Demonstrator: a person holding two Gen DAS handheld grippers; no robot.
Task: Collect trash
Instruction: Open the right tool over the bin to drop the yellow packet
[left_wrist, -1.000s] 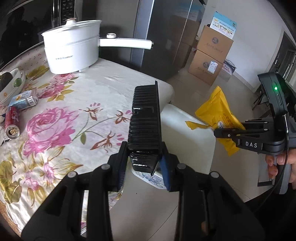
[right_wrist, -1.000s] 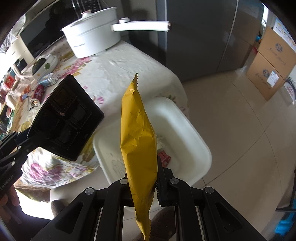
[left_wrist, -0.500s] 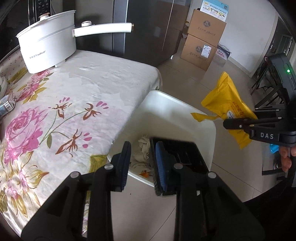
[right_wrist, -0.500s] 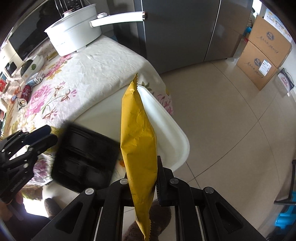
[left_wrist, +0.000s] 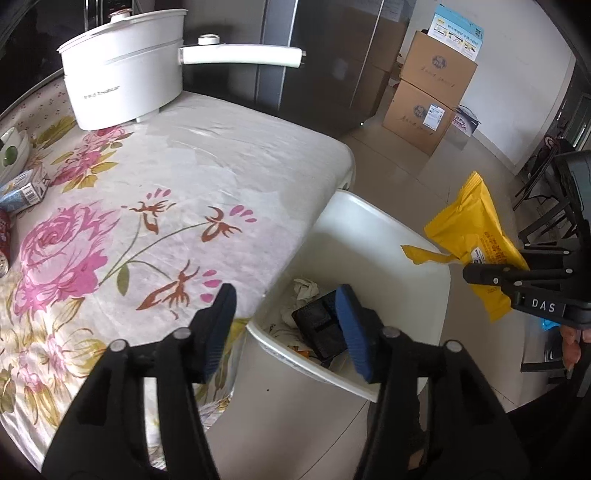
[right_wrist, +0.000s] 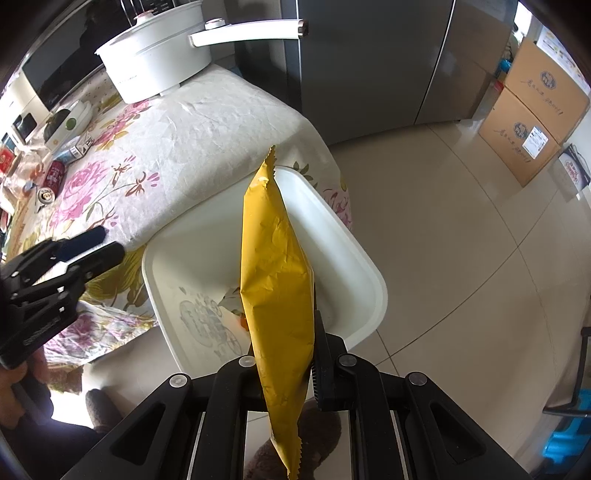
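Note:
A white plastic bin (left_wrist: 369, 236) stands on the floor against the table's end; it also shows in the right wrist view (right_wrist: 343, 229). A black plastic tray (left_wrist: 319, 325) lies inside it among crumpled paper. My left gripper (left_wrist: 286, 325) is open and empty, just above the bin's near rim. My right gripper (right_wrist: 284, 343) is shut on a yellow snack bag (right_wrist: 275, 280), held upright over the bin's near edge. The bag (left_wrist: 476, 236) and right gripper (left_wrist: 472, 273) also show at the right of the left wrist view.
A table with a floral cloth (left_wrist: 147, 192) carries a white electric pot (left_wrist: 122, 66) with a long handle, a red can (right_wrist: 55, 171) and small cartons (left_wrist: 24, 192). Cardboard boxes (left_wrist: 428, 92) stand by the far wall. A grey fridge (right_wrist: 369, 55) is behind the table.
My left gripper opened and dropped the black tray into the bin, then pulled back toward the table. The right gripper keeps hold of the yellow bag, now closer over the bin.

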